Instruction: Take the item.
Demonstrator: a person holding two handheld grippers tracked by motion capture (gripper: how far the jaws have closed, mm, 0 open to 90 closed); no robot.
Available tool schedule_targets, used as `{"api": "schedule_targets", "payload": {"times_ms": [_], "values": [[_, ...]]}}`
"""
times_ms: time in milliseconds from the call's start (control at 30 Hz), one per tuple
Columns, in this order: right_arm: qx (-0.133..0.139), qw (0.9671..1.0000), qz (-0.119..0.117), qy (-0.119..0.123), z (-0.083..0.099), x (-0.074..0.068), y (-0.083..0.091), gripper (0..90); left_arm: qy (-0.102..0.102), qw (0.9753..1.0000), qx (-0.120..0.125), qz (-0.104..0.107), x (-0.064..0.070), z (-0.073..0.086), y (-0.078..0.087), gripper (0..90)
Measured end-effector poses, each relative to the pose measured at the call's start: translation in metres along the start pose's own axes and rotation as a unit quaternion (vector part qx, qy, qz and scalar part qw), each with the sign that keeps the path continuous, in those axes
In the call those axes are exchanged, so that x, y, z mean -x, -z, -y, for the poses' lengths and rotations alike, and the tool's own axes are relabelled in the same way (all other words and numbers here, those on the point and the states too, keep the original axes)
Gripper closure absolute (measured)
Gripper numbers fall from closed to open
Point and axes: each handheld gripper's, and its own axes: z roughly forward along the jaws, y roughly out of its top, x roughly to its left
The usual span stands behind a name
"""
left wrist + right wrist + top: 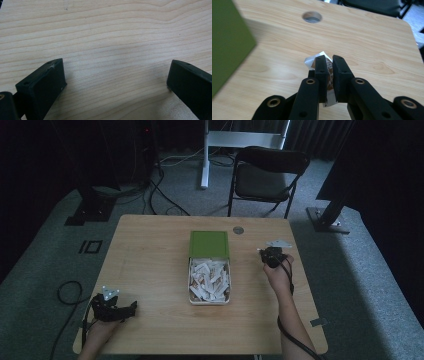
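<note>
Right gripper (327, 65) has its jaws pinched narrow on a small white-and-brown packet (328, 75), which stands edge-up between them with its top corner poking out past the tips. In the high view this gripper (264, 254) hangs to the right of the box (209, 301), level with the seam where the green lid (209, 243) lies open behind the white tray, and just apart from it. More packets (208, 278) of the same sort are heaped in that tray. Left gripper (115, 82) hovers low over bare table (112, 30), jaws spread wide and empty; in the high view it (131, 309) sits well to the left of the box, near its front end. Judging by the layout, the right hand is far the nearer to the box, and the packet's long axis runs roughly along the jaws, pointing away from the person
</note>
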Motion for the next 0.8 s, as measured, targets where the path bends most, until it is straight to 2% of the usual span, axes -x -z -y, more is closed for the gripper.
{"api": "schedule_targets", "payload": {"times_ms": [67,133,300,433,500,633,800], "values": [[-0.003,0.9999,0.001,-0.01,0.001,0.003,-0.008,83.4,0.0,1.0,0.0,0.0,0.0,0.0,0.0,2.7],[-0.009,0.9999,0.011,-0.008,0.002,0.005,-0.015,83.4,0.0,1.0,0.0,0.0,0.0,0.0,0.0,2.7],[-0.009,0.9994,0.01,-0.03,0.006,0.009,-0.029,83.4,0.0,1.0,0.0,0.0,0.0,0.0,0.0,2.7],[-0.016,0.9992,0.02,-0.031,0.008,0.01,-0.039,83.4,0.0,1.0,0.0,0.0,0.0,0.0,0.0,2.7],[-0.02,0.9989,0.018,-0.039,0.011,0.011,-0.043,83.3,0.0,1.0,0.0,0.0,0.0,0.0,0.0,2.7],[-0.033,0.9986,0.016,-0.037,0.015,0.009,-0.05,83.2,0.0,1.0,0.0,0.0,0.0,0.0,0.0,2.7],[-0.032,0.9987,0.014,-0.037,0.018,0.007,-0.052,82.4,0.0,1.0,0.0,0.0,0.0,0.0,0.0,2.7]]}}
